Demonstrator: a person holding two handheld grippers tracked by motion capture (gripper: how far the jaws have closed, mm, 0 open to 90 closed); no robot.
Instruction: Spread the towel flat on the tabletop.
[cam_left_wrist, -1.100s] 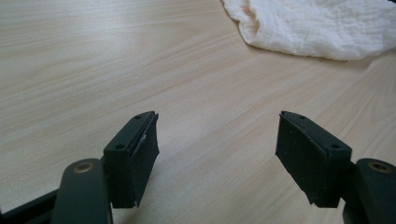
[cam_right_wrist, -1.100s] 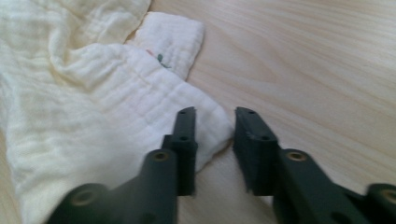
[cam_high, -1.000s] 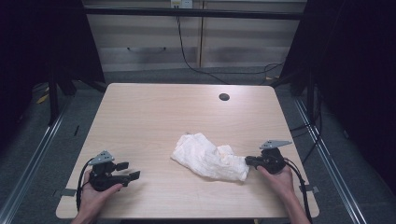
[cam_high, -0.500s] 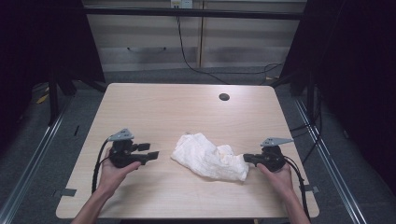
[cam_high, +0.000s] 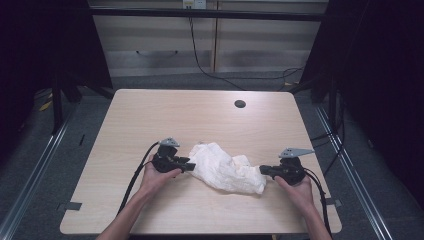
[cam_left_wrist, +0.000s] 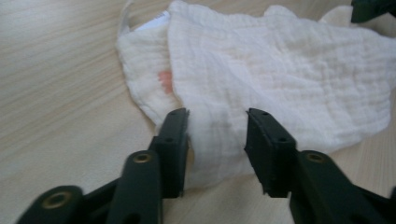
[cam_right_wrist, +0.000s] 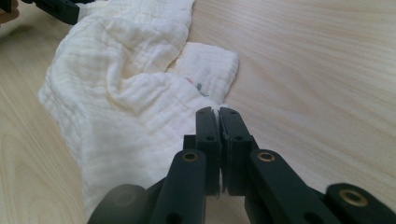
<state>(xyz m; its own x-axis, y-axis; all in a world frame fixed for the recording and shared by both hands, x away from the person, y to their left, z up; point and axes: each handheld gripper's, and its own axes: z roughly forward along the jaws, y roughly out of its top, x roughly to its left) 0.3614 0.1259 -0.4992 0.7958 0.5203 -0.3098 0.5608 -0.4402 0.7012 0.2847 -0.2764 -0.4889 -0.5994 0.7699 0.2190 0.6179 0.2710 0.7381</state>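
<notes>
A crumpled white cloth (cam_high: 225, 172) lies on the wooden table (cam_high: 200, 115) near its front. In the left gripper view the cloth (cam_left_wrist: 280, 70) shows a small pink mark. My left gripper (cam_high: 191, 165) is at the cloth's left end. Its jaws (cam_left_wrist: 217, 116) have just been closing and stand apart over a fold of cloth, with a gap still at each pad. My right gripper (cam_high: 262, 171) sits at the cloth's right corner. In the right gripper view its jaws (cam_right_wrist: 218, 112) are shut on the edge of the cloth (cam_right_wrist: 116, 93).
A dark round grommet hole (cam_high: 240, 104) sits toward the table's far edge. Bare wood surrounds the cloth. Cables trail from both grippers toward the front corners. A pale cabinet (cam_high: 165, 45) stands behind the table, with dark frame posts at both sides.
My left gripper has travelled right from the table's front left to the cloth's left end, and its jaws have narrowed. The right gripper and the cloth have stayed put.
</notes>
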